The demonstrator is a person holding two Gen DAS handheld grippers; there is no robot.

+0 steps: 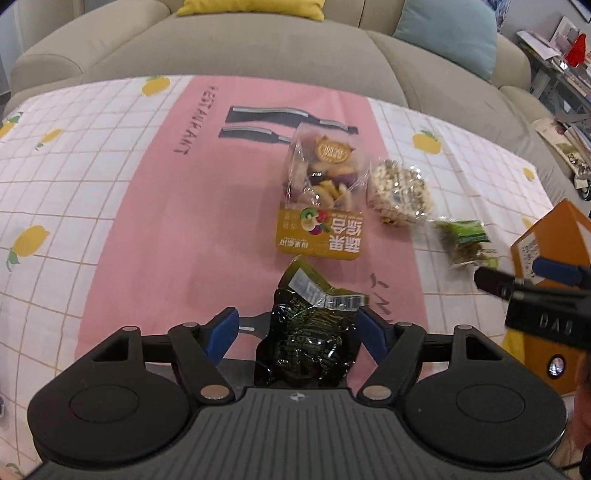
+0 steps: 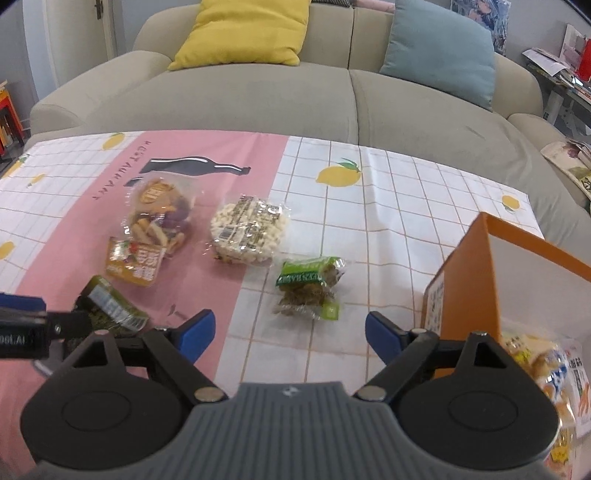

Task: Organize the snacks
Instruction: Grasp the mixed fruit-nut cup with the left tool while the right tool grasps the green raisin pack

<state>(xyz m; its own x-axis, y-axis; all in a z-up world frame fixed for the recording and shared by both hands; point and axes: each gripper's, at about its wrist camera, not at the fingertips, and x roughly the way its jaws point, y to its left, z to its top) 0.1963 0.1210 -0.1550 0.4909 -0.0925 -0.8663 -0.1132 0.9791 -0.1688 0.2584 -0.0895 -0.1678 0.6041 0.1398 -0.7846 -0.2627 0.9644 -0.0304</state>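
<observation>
My left gripper stands apart around the dark packet, pads not pressing. My right gripper gapes over bare cloth on the counter, the green packet just ahead. The chips bag and the rice cake lie beyond, the orange box to the right.

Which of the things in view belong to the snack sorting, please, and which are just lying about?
Job: dark green packet between the open left gripper fingers; veggie chips bag; puffed rice cake; small green packet; orange box; right gripper, open.

Lying about: yellow cushion; blue cushion; sofa; magazines.
</observation>
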